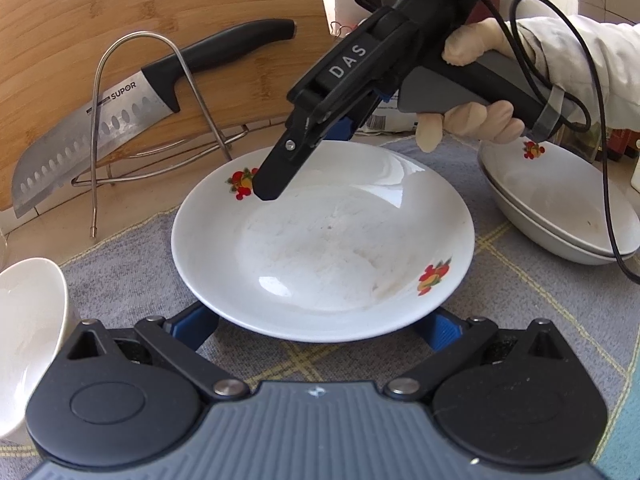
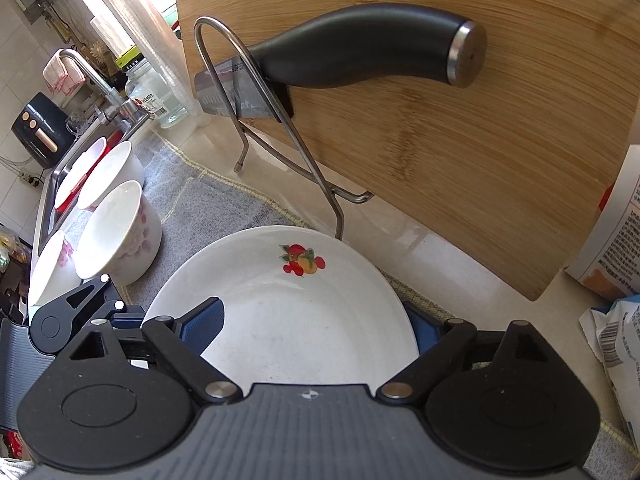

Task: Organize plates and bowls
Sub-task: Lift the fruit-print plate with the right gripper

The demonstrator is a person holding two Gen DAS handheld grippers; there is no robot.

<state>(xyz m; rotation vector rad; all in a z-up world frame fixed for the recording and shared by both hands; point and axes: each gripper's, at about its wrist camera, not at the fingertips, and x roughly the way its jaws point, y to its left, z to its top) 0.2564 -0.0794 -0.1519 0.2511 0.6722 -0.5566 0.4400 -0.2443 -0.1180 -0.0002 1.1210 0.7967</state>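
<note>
A white plate with fruit prints [image 1: 320, 248] lies on the grey cloth. My left gripper [image 1: 316, 330] is open, its blue fingers spread under the plate's near edge. My right gripper [image 1: 280, 168] reaches over the plate's far rim from the right; in its own view [image 2: 316, 328] its fingers stand wide apart, one over the plate [image 2: 304, 312] and one beyond its right edge. Two stacked plates of the same kind [image 1: 560, 208] sit at the right. White flowered bowls [image 2: 120, 232] stand to the left of the plate, and one shows in the left wrist view [image 1: 28, 332].
A bamboo cutting board [image 2: 440, 120] leans at the back in a wire rack [image 1: 140, 100] with a black-handled knife [image 1: 120, 120]. A sink with a tap [image 2: 92, 80] lies beyond the bowls. Packets [image 2: 616, 240] sit at the right.
</note>
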